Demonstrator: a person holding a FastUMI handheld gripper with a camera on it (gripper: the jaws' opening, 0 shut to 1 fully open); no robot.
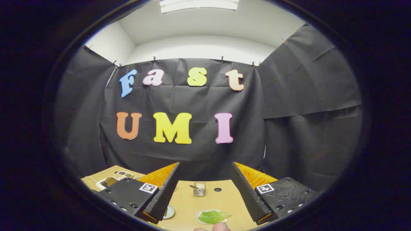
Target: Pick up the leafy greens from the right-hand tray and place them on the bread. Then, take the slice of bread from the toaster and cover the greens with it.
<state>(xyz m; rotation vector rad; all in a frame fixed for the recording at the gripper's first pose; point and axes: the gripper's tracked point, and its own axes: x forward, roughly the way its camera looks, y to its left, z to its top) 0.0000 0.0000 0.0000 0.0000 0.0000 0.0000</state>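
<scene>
On the table (205, 195), far to the left, sits a white tray (107, 182). The claw (205, 192) is wide open, holding nothing (ready to grab). Between its fingers the toaster (199, 189) waits, with the leaf (212, 217) nearer, by a fingertip (221, 227).

The wooden table (205, 202) carries a toaster (199, 189) and leaf tray (212, 217).

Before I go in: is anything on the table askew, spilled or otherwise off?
Nothing looks spilled or damaged. The green leaf lies flat on its small tray between the open tongs, which hold nothing. The toaster stands upright farther ahead. One oddity: a fingertip pokes in right beside the leaf.
</scene>
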